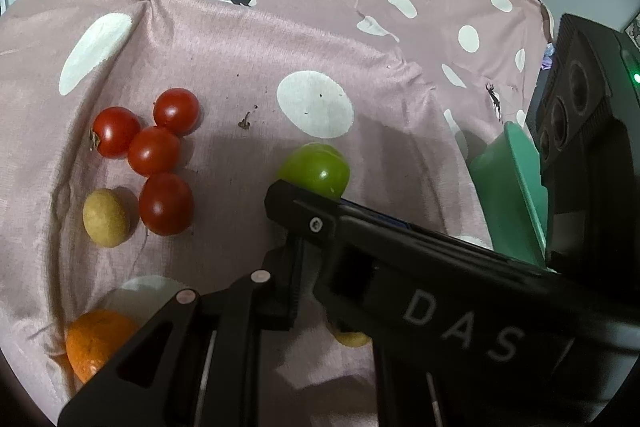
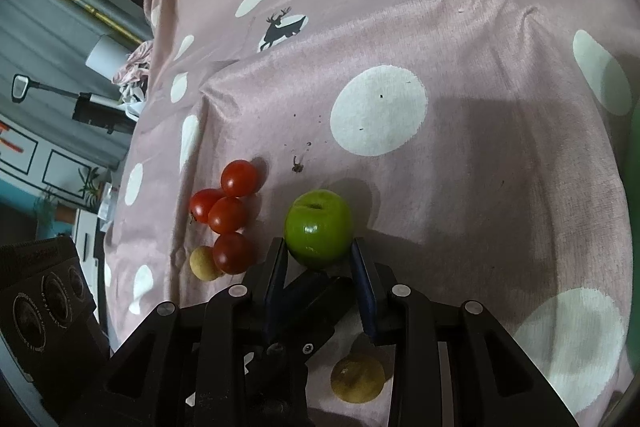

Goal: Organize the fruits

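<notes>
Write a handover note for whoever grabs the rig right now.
Left tool: shut, empty, tip near the apple.
Right tool: pads look closed on the green apple, which appears to rest on the cloth.
Four tomatoes clustered left of it; two tan fruits and an orange loose.
Green bowl at the right, inside hidden.
Done: apple gripped.
Left: probably lift the apple, then sort the rest.
</notes>
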A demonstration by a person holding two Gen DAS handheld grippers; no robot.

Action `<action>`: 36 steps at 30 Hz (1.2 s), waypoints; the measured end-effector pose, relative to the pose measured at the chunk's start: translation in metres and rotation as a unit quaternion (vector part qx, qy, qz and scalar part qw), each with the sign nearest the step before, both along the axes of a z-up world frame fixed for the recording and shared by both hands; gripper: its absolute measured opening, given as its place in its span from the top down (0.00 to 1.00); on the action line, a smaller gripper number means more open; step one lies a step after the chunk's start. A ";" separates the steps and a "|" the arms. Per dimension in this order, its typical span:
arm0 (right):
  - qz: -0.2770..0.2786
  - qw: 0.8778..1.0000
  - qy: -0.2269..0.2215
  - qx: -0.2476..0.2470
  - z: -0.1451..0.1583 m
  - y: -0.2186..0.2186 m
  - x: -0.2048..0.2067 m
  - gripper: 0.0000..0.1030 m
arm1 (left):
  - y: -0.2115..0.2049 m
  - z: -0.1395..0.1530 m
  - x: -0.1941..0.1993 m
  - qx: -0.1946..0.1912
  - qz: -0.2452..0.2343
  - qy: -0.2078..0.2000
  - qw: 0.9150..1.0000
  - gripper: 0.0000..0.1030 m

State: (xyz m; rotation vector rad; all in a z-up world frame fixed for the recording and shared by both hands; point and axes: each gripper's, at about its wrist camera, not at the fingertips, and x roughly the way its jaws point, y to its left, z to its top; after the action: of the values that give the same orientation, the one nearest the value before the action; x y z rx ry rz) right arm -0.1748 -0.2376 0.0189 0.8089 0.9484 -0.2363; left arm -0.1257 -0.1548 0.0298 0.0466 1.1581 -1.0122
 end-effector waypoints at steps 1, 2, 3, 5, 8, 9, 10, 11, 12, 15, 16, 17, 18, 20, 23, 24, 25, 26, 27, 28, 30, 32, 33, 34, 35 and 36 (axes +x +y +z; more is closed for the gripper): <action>0.000 1.000 -0.001 -0.001 0.001 0.001 -0.001 0.66 | 0.001 0.001 0.000 -0.001 0.000 0.000 1.000 0.90; -0.001 1.000 -0.004 -0.002 0.002 0.001 -0.001 0.66 | 0.002 0.001 0.000 0.000 0.001 0.000 1.000 0.86; 0.000 1.000 -0.006 -0.002 0.003 0.002 -0.002 0.66 | 0.002 0.001 0.000 0.003 0.001 0.001 1.000 0.85; 0.001 1.000 -0.005 0.000 0.003 0.002 -0.002 0.66 | 0.003 -0.001 0.001 0.009 -0.003 0.012 1.000 0.81; -0.001 1.000 0.003 0.003 0.002 0.001 -0.002 0.67 | 0.005 -0.003 0.000 0.019 -0.003 0.015 1.000 0.67; -0.002 1.000 0.005 0.004 0.002 0.001 -0.003 0.67 | 0.006 -0.001 -0.001 0.019 -0.005 0.013 1.000 0.65; -0.001 1.000 0.005 0.005 0.002 0.001 -0.003 0.67 | 0.007 0.001 -0.002 0.017 -0.008 0.012 1.000 0.60; 0.001 1.000 0.008 0.006 0.002 0.000 -0.004 0.67 | 0.009 0.001 -0.002 0.015 -0.010 0.013 1.000 0.58; 0.003 1.000 0.011 0.007 0.002 0.000 -0.004 0.67 | 0.010 0.002 -0.002 0.013 -0.010 0.014 1.000 0.58; 0.001 1.000 0.015 0.006 0.003 -0.002 -0.006 0.67 | 0.011 0.002 -0.003 0.012 -0.018 0.029 0.999 0.55; 0.001 1.000 0.016 0.006 0.003 -0.002 -0.007 0.67 | 0.012 0.002 -0.003 0.011 -0.020 0.030 0.999 0.54; 0.000 1.000 0.016 0.007 0.003 -0.002 -0.007 0.67 | 0.012 0.003 -0.004 0.011 -0.020 0.030 0.999 0.54; 0.000 1.000 0.016 0.008 0.003 -0.002 -0.007 0.67 | 0.012 0.004 -0.004 0.011 -0.020 0.029 0.999 0.54; 0.001 1.000 0.018 0.010 0.003 -0.003 -0.007 0.68 | 0.013 0.004 -0.005 0.015 -0.026 0.033 0.999 0.54; -0.003 1.000 0.019 0.006 0.004 -0.003 -0.008 0.68 | 0.015 0.005 -0.007 0.021 -0.034 0.039 0.998 0.54; -0.005 1.000 0.018 0.005 0.004 -0.004 -0.008 0.68 | 0.016 0.006 -0.008 0.021 -0.034 0.037 0.999 0.54; -0.006 1.000 0.017 0.005 0.004 -0.005 -0.009 0.68 | 0.017 0.007 -0.009 0.022 -0.034 0.035 0.999 0.53; -0.009 1.000 0.016 0.005 0.005 -0.006 -0.009 0.68 | 0.017 0.008 -0.010 0.022 -0.036 0.035 0.998 0.51; -0.010 1.000 0.015 0.005 0.005 -0.008 -0.010 0.68 | 0.018 0.009 -0.010 0.020 -0.038 0.036 0.998 0.51; -0.012 1.000 0.013 0.006 0.005 -0.008 -0.010 0.68 | 0.019 0.011 -0.011 0.018 -0.039 0.035 0.998 0.49; -0.013 1.000 0.013 0.014 0.004 -0.010 -0.011 0.68 | 0.021 0.013 -0.011 0.018 -0.038 0.029 0.999 0.47; -0.010 1.000 0.015 0.017 0.003 -0.010 -0.011 0.68 | 0.024 0.017 -0.012 0.020 -0.037 0.020 0.999 0.43; -0.010 1.000 0.016 0.015 0.004 -0.010 -0.011 0.68 | 0.025 0.018 -0.012 0.020 -0.035 0.016 0.999 0.42; -0.011 1.000 0.016 0.012 0.005 -0.010 -0.012 0.68 | 0.026 0.018 -0.012 0.020 -0.032 0.013 0.999 0.41; -0.013 1.000 0.015 0.007 0.006 -0.010 -0.012 0.68 | 0.028 0.019 -0.012 0.020 -0.029 0.010 0.999 0.40; -0.014 1.000 0.015 0.007 0.007 -0.011 -0.012 0.68 | 0.029 0.020 -0.011 0.019 -0.027 0.008 0.999 0.39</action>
State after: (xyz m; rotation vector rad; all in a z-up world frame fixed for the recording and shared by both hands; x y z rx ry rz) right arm -0.1866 -0.2489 0.0255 0.8332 0.9678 -0.2672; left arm -0.1371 -0.1263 0.0495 0.1000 1.1967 -1.0393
